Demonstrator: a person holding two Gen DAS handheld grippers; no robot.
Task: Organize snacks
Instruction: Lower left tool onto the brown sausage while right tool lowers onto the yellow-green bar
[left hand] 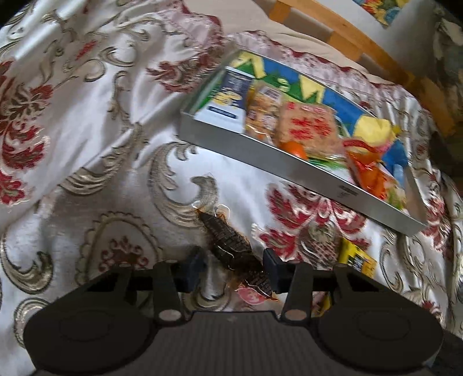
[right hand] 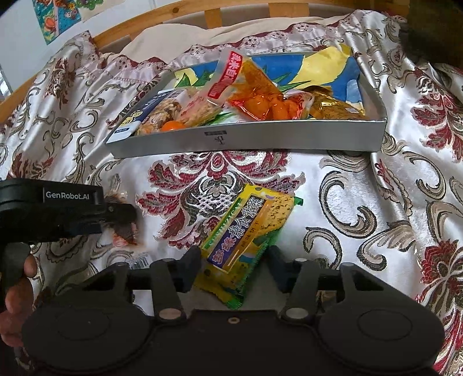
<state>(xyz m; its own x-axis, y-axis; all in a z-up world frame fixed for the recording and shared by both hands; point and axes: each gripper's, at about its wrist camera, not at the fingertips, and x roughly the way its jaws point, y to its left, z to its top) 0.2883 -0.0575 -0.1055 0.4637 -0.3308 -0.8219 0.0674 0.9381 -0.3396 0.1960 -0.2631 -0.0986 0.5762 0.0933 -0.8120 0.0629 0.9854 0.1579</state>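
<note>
A dark brown snack packet (left hand: 228,245) lies on the patterned cloth, and my left gripper (left hand: 234,261) is shut on it, one pad on each side. The right wrist view shows that gripper (right hand: 121,215) at the left edge with the brown packet (right hand: 124,234) in its tips. My right gripper (right hand: 234,259) is shut on the near end of a yellow and green snack packet (right hand: 249,231), which lies flat on the cloth. That yellow packet (left hand: 357,259) peeks out to the right in the left wrist view. A silver tray (right hand: 260,141) with several snack bags stands beyond both grippers.
The tray (left hand: 260,156) holds a bag of orange sweets (right hand: 254,95), a blue box (left hand: 225,95) and cracker packs. A wooden bed frame (right hand: 139,26) runs behind. A person's hand (right hand: 17,289) grips the left tool. The cloth (left hand: 86,115) is creased.
</note>
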